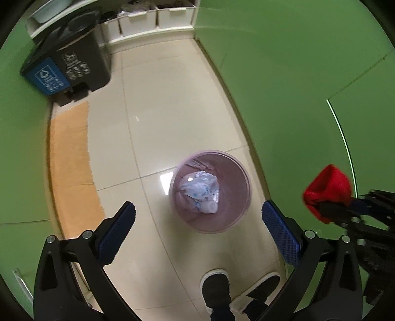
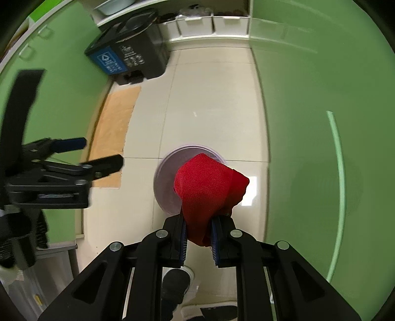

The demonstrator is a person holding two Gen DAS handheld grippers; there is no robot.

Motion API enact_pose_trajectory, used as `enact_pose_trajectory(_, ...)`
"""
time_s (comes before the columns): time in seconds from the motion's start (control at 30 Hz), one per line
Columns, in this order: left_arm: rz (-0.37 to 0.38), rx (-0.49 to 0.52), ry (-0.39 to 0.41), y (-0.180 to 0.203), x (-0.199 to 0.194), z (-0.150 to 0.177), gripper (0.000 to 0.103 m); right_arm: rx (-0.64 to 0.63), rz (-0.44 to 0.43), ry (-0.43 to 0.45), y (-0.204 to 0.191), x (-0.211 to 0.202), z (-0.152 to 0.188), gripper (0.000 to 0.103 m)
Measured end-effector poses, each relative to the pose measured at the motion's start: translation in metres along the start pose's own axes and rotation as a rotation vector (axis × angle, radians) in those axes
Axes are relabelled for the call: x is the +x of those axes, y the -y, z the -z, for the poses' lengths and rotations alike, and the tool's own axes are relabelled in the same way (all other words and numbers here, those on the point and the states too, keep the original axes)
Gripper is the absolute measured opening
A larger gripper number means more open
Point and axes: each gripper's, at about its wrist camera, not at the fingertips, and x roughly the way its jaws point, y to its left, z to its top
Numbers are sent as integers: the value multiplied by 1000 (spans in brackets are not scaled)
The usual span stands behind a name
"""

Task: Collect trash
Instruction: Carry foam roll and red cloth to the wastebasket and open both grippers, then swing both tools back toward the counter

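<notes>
A round pink waste bin (image 1: 223,170) stands on the tiled floor, with crumpled white and blue plastic trash (image 1: 201,191) lying in it. My left gripper (image 1: 198,218) hangs above the bin, pointing down, its blue-padded jaws wide open with nothing between them. My right gripper (image 2: 198,233) is shut on a red cloth (image 2: 207,190), which bulges out in front of its fingers. From the right wrist view the cloth hides most of the bin (image 2: 165,182). In the left wrist view the red cloth (image 1: 328,190) shows at the right edge, beside the bin.
A black and blue pedal bin (image 1: 66,66) stands at the far left by white drawers (image 1: 150,19). An orange mat (image 1: 71,158) lies along the left green wall. Green cabinet fronts (image 1: 296,86) run along the right. The person's shoes (image 1: 217,289) stand just below the bin.
</notes>
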Motion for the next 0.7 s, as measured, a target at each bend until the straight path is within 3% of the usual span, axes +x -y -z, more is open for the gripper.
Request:
enact_pose_trajectory(0.23, -15, -41, 27, -34, -3, 10, 100, -48, -33, -14, -21, 47, -16, 16)
enact_pose_trajectory(0.3, -22, -56, 31, -44, -3, 14, 100, -59, -35, -8, -25, 55, -19, 23)
enact_pose_trajectory(0.33, -24, -61, 34, -48, -5, 16, 100, -60, -37, -7, -26, 58, -21, 33)
enact_pose_trajectory(0.37, -26, -69, 35, -53, -6, 18, 100, -62, -32, 2, -26, 57, -20, 74)
enact_pose_trajectory(0.4, -30, -73, 36, -56, -7, 20, 100, -66, -20, 29, -27, 53, -19, 97)
enact_pose_trajectory(0.7, -33, -79, 45, -53, -42, 26, 100, -41, 19, 15, -34, 9, -15, 98)
